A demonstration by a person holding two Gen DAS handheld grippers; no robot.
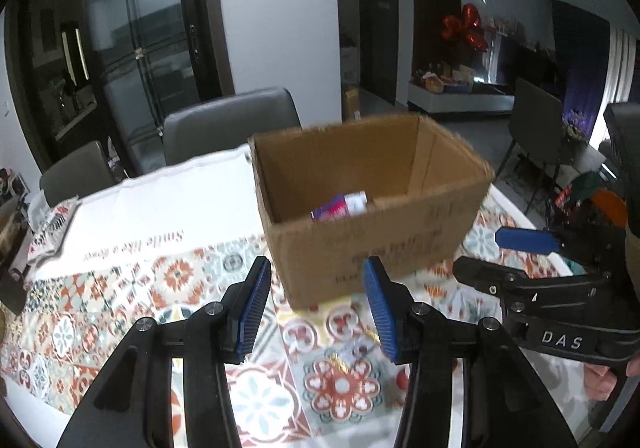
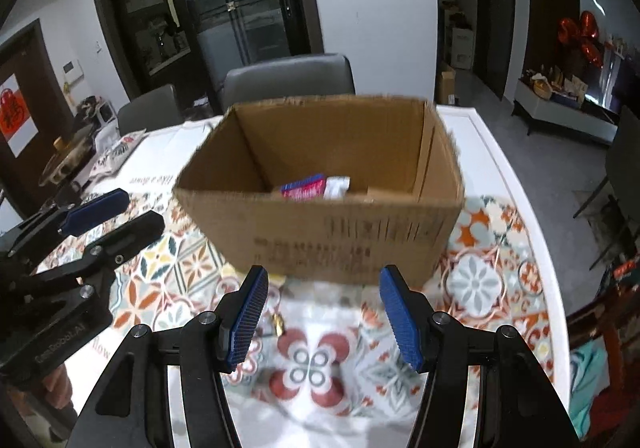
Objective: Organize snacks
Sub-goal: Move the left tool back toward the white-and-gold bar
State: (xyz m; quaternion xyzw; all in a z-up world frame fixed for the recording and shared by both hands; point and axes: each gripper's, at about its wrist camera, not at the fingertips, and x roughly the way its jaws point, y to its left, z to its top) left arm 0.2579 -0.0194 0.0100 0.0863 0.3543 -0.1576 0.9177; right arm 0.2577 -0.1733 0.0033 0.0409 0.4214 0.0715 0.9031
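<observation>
Left claw (image 1: 316,308): spread wide with nothing between its blue ribbed pads, hovering low over the tabletop, seemingly free for another snack.
Right claw (image 2: 324,312): equally wide apart and empty, just beside the left one.
Open brown cardboard box (image 2: 320,188): directly ahead of both claws, top open so snacks can drop in.
Pink-and-purple snack packet (image 2: 304,188): lying on the box floor, beyond the near wall.
Tabletop with patterned tile-print cloth (image 2: 316,364): beneath both claws; no loose snack is clearly visible.

Brown box (image 2: 320,224); floral tablecloth (image 2: 476,284); blue fingers (image 2: 246,322).
</observation>
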